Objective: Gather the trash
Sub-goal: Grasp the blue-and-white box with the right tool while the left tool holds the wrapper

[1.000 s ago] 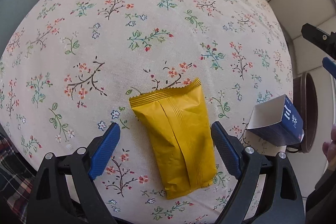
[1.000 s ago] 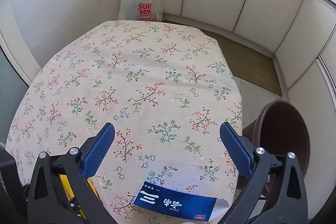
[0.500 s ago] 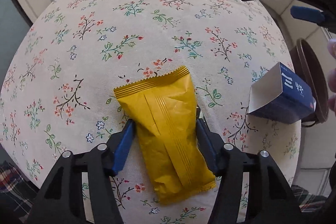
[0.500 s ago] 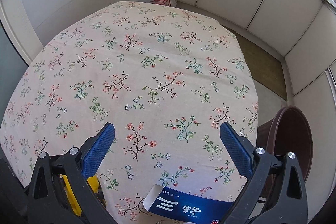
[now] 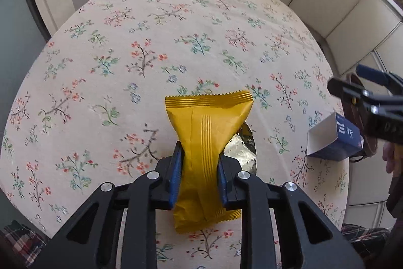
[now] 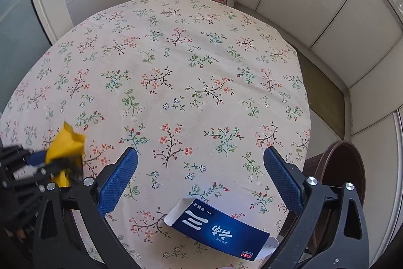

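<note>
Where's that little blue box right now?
The blue box lies on the flowered tablecloth near the table's right edge, between the open right gripper fingers, beside the brown bin.

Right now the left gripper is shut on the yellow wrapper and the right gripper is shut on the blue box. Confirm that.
Not quite. The left gripper is shut on the yellow wrapper, but the right gripper is open above the blue box, as the right wrist view shows.

Wrapper point(image 5: 206, 127) – golden yellow, ribbed stripes; box point(image 6: 219, 226) – navy, white lettering; tablecloth point(image 6: 176, 54) – cream, floral sprigs.
</note>
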Available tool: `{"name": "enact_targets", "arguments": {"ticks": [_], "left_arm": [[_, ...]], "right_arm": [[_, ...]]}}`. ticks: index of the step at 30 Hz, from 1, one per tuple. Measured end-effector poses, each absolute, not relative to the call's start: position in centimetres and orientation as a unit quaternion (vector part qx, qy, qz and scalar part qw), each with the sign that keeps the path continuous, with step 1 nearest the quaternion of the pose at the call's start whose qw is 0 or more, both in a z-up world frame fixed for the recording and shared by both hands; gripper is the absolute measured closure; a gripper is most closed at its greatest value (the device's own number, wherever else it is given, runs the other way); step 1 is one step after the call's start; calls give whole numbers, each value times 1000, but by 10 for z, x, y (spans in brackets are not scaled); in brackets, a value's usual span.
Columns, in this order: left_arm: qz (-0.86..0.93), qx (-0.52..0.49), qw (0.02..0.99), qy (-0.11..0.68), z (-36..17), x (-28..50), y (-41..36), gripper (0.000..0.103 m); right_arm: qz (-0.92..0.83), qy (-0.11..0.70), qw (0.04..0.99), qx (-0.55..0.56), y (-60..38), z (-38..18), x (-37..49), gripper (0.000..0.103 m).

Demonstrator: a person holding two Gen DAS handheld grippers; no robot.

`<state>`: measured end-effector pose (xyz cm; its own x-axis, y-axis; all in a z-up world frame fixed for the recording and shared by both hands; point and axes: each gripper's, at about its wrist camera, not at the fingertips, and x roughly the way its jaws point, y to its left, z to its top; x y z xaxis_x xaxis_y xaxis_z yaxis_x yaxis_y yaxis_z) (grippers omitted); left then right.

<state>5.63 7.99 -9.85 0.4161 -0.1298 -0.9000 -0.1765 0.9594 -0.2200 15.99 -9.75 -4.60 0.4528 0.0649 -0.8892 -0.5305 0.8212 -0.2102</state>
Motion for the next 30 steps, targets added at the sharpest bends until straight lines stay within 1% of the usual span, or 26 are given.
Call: {"name": "enact_targets", "arguments": {"ticks": [4,9,14,19,20,22,23,25,27,28,29,30], "left_arm": [[6,-126,840,528,-78,67,95,79],[-7,-117,853,509,-54,79,106,79],[-30,-151,841,518,-64,89,108,79],[-52,-150,838,523,-70,95,94,79],[-55,-151,837,524,-71,96,93,79],[-56,-154,834,526,-74,97,94,79],[-55,-156,833,528,-75,97,95,79],[-54,-158,831,531,-78,98,98,79],[-52,-161,828,535,-82,99,101,79],[-51,-164,826,537,-84,100,103,79],[-50,-168,824,539,-85,99,105,79],[-50,-171,822,541,-87,100,107,79]], "right_arm": [[209,482,803,-283,-106,-43,145,7],[248,490,761,-345,-120,-51,120,7],[256,506,725,-391,-130,-71,104,7],[261,509,692,-440,-129,-97,100,7],[263,514,687,-441,-127,-101,102,10],[258,516,681,-450,-125,-109,106,10],[261,519,678,-450,-124,-111,109,15],[266,532,678,-431,-124,-112,115,19],[271,554,672,-410,-126,-116,122,36],[271,563,667,-406,-126,-120,123,40],[271,570,662,-405,-126,-124,124,43],[273,569,664,-401,-126,-123,125,43]]}}
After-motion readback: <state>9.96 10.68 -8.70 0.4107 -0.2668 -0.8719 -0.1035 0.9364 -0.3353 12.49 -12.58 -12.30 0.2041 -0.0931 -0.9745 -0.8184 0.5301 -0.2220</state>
